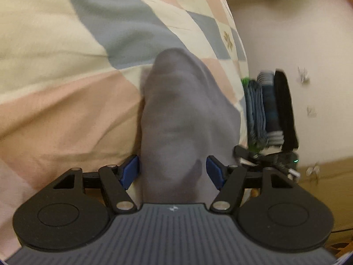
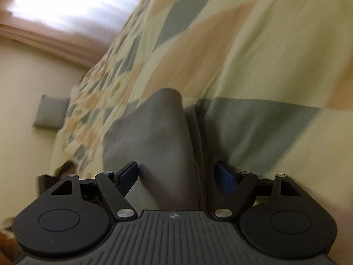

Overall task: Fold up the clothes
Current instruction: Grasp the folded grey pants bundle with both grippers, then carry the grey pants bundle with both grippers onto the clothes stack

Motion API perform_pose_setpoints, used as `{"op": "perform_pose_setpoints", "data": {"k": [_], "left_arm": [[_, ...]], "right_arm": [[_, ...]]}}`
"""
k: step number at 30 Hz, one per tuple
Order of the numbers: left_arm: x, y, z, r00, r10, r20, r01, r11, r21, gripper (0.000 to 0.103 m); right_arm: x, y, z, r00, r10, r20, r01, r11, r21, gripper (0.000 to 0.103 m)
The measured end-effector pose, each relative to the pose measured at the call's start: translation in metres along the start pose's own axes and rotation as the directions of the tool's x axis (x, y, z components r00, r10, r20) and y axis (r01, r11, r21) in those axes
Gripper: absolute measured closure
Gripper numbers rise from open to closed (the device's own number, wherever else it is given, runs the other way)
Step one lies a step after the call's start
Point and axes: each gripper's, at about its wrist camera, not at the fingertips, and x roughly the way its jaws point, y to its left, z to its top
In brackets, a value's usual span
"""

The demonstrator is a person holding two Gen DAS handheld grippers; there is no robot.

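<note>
A grey garment (image 1: 176, 110) lies on a bed with a patchwork cover (image 1: 66, 66) of cream, pink and blue-grey patches. In the left wrist view it runs up between the blue pads (image 1: 130, 172) of my left gripper (image 1: 173, 172). It fills the gap, but the jaws stand wide and do not pinch it. In the right wrist view the same grey garment (image 2: 158, 132) lies between the jaws of my right gripper (image 2: 177, 172). There the left pad (image 2: 130, 172) is at the cloth and the right pad (image 2: 224, 176) stands apart from it. Both views are blurred and tilted.
A stack of folded clothes (image 1: 269, 110) in blue, grey and black sits by the bed's edge, with a black device (image 1: 264, 156) showing a green light beside it. A grey cushion (image 2: 51, 111) rests against the pale wall (image 2: 26, 70). A bright curtained window (image 2: 55, 6) lies beyond the bed cover (image 2: 253, 55).
</note>
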Motion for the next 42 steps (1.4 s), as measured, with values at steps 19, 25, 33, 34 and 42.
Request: {"op": "perform_pose_setpoints", "data": {"k": [19, 25, 33, 34, 42], "left_arm": [[0.016, 0.008, 0.01, 0.998, 0.025, -0.05, -0.029, 0.996, -0.088, 0.067], [0.006, -0.04, 0.029, 0.989, 0.098, -0.11, -0.095, 0.995, 0.036, 0.075], [0.001, -0.186, 0.105, 0.973, 0.097, -0.209, -0.03, 0.953, 0.3, 0.075], [0.008, -0.214, 0.117, 0.968, 0.095, -0.232, -0.008, 0.937, 0.349, 0.075], [0.116, -0.412, 0.166, 0.912, 0.057, -0.406, 0.214, 0.779, 0.589, 0.075]], "right_arm": [[0.028, 0.001, 0.021, 0.978, -0.032, -0.204, 0.035, 0.999, 0.013, 0.055], [0.023, 0.017, 0.007, 0.992, 0.0, -0.126, 0.012, 0.995, 0.098, 0.073], [-0.054, 0.068, -0.012, 0.987, 0.005, 0.161, -0.059, 0.941, 0.333, 0.073], [-0.069, 0.077, -0.014, 0.975, 0.001, 0.221, -0.082, 0.931, 0.356, 0.073], [-0.205, 0.12, -0.018, 0.742, -0.102, 0.663, -0.256, 0.871, 0.42, 0.073]]}}
